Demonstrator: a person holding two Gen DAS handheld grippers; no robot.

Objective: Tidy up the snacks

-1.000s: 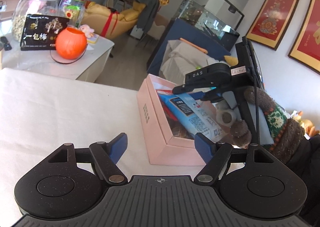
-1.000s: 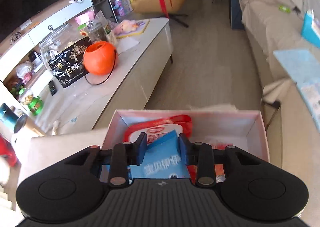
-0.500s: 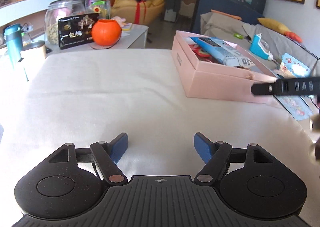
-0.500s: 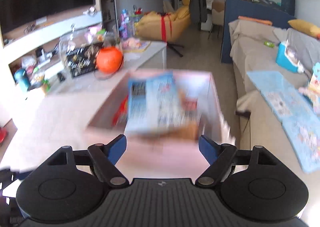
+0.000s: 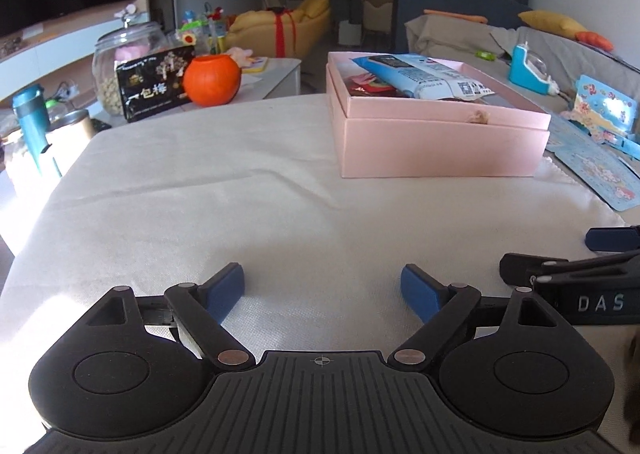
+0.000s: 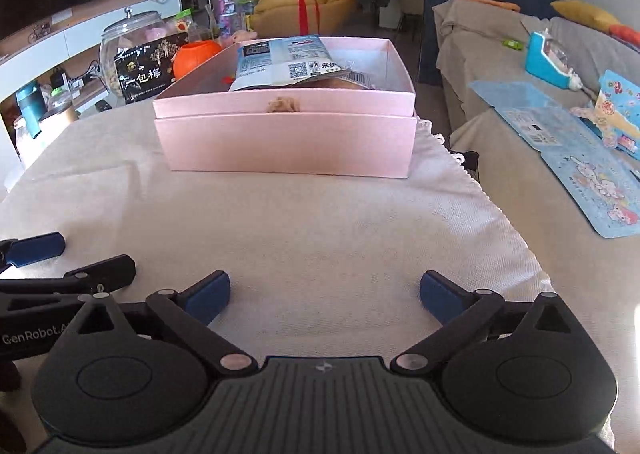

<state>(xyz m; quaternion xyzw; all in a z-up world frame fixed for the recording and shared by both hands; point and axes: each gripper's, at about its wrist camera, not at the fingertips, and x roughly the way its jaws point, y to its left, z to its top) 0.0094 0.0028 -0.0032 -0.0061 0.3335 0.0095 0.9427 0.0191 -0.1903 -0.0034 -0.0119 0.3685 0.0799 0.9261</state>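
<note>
An open pink box stands on the white cloth at the far side of the table. A blue-and-white snack packet lies on top inside it, over a red packet. My left gripper hovers low over bare cloth well short of the box, its jaws opening with nothing between them. My right gripper is beside it, its jaws also opening on nothing. Each view catches one of the other gripper's fingers at its edge.
Past the table's far left, a low cabinet carries a glass jar, a black packet and an orange pumpkin pot. A teal bottle stands left. Blue cartoon packets lie on the grey sofa to the right.
The right gripper let go of the blue packet in the box, spread its jaws wide and drew back. The left gripper also backed away from the box and its jaws widened.
</note>
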